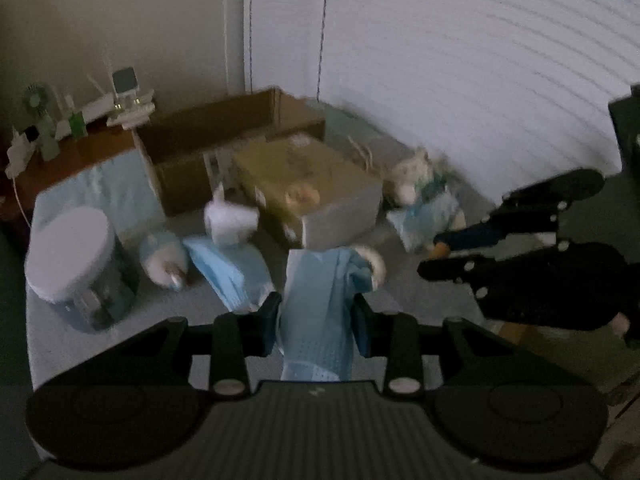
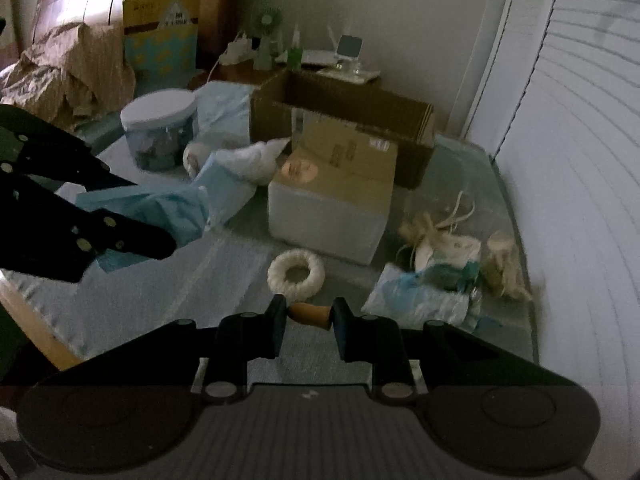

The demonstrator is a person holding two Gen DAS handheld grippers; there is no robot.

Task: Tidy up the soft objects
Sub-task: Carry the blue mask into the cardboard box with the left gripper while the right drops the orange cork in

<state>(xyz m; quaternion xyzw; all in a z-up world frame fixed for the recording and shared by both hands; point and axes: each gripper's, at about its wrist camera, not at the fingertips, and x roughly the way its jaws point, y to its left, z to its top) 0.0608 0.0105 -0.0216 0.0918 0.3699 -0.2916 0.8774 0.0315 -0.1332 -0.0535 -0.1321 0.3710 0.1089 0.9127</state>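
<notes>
- Two grippers show, both with something between their jaws.
- Left gripper (image 1: 318, 320): jaws narrow, clamped on a light blue cloth (image 1: 320, 300) that stands up between the fingers and folds over past the tips; from the right wrist view the same cloth (image 2: 168, 208) hangs out of that gripper (image 2: 132, 220) at the left.
- Right gripper (image 2: 310, 318): jaws closed on a small tan-orange object (image 2: 310, 315) that spans the gap between the fingertips; I cannot tell what it is.
- Just ahead of the right jaws lies a cream fuzzy ring (image 2: 296, 274) on the pale bed surface (image 2: 160, 300).
- Farther ahead of the ring sits a white box with a brown lid (image 2: 336, 200), and behind it an open cardboard box (image 2: 360, 108).
- Right of the right jaws: a pile of plush toys and bags (image 2: 448, 268), blurred.
- Left and ahead of the left jaws: a white-lidded jar (image 1: 76, 256), another folded blue cloth (image 1: 232, 272), and a white soft item (image 1: 232, 220).
</notes>
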